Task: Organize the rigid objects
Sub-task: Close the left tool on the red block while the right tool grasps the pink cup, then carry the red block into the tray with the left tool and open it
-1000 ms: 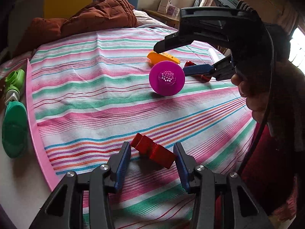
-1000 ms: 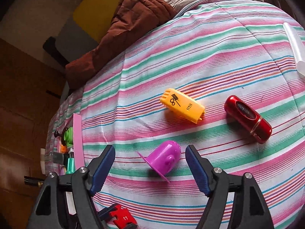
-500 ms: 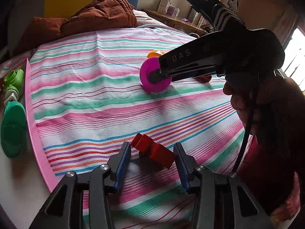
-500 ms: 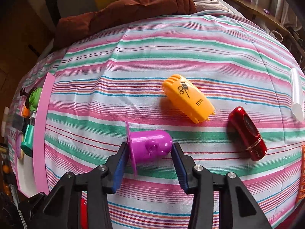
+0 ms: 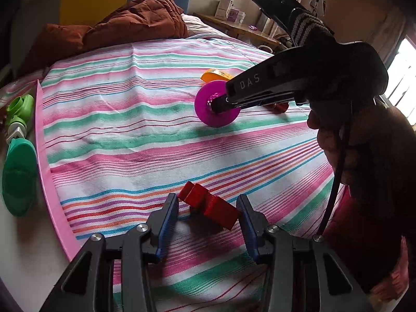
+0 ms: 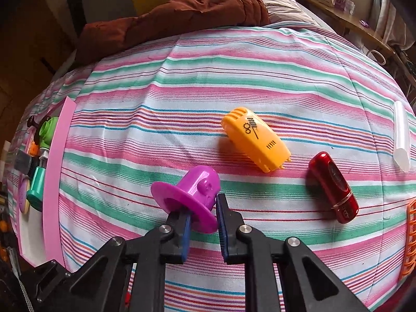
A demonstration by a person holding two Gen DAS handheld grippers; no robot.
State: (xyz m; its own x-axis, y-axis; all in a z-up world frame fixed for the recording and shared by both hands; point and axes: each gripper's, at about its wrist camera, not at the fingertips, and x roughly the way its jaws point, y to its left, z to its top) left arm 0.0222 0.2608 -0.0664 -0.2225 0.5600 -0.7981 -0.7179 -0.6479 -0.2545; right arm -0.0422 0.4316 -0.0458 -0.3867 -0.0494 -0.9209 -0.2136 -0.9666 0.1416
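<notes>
My right gripper (image 6: 204, 209) is shut on a purple hat-shaped cap (image 6: 193, 195), pinching its rim; the cap also shows in the left wrist view (image 5: 212, 104), held just above the striped bedsheet. My left gripper (image 5: 208, 205) is open around a red block (image 5: 210, 205) that lies on the sheet between its fingers, untouched. An orange plastic case (image 6: 256, 139) and a red oblong case (image 6: 334, 186) lie on the sheet beyond the cap.
A pink tray (image 5: 44, 156) at the left bed edge holds green toys (image 5: 18, 171) and other small items (image 6: 39, 171). A brown quilt (image 5: 124, 23) lies at the bed's head. A clear tube (image 6: 401, 136) and an orange basket edge (image 6: 410, 236) are at the right.
My right gripper has shut on the purple cap, which has tipped up and lifted slightly. My left gripper and the red block have stayed put.
</notes>
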